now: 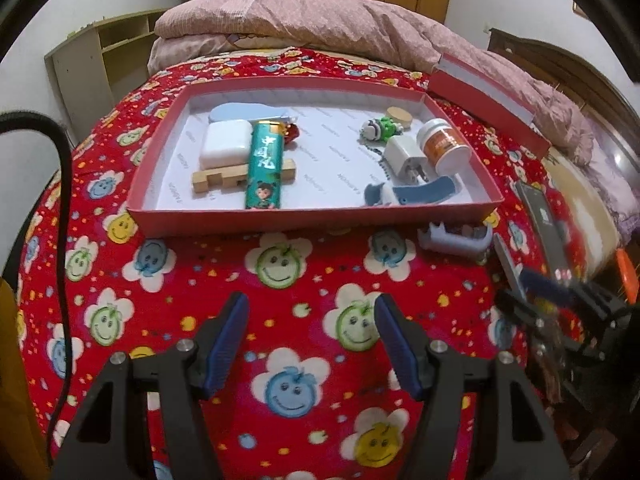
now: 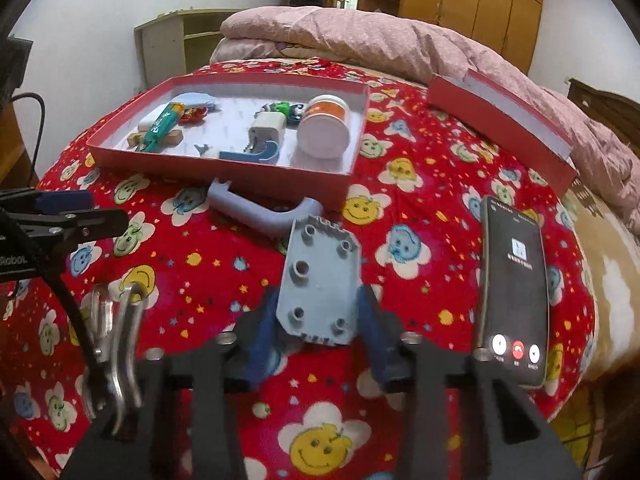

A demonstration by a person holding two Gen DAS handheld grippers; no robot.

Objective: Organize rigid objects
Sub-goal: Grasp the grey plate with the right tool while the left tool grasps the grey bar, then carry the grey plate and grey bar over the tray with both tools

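My right gripper [image 2: 316, 316] is shut on a grey-blue studded plate [image 2: 316, 276], its blue pads pressed on the plate's two long sides. The plate tilts up off the red flowered blanket. In the left wrist view this plate [image 1: 507, 268] shows edge-on in the right gripper [image 1: 556, 292] at the far right. My left gripper [image 1: 312, 320] hangs open over the blanket with nothing between its fingers. Behind it lies the open red box [image 1: 312, 216], which holds a green lighter [image 1: 264, 168], a white case [image 1: 224, 144], a white jar [image 1: 444, 144] and a charger plug [image 1: 408, 160].
A grey-blue arch piece [image 2: 256, 208] lies against the box's front wall. A lit phone [image 2: 512, 280] rests on the blanket to the right of the plate. The box lid [image 2: 500, 120] leans against the pink quilt. Metal clips [image 2: 116, 332] lie at the left.
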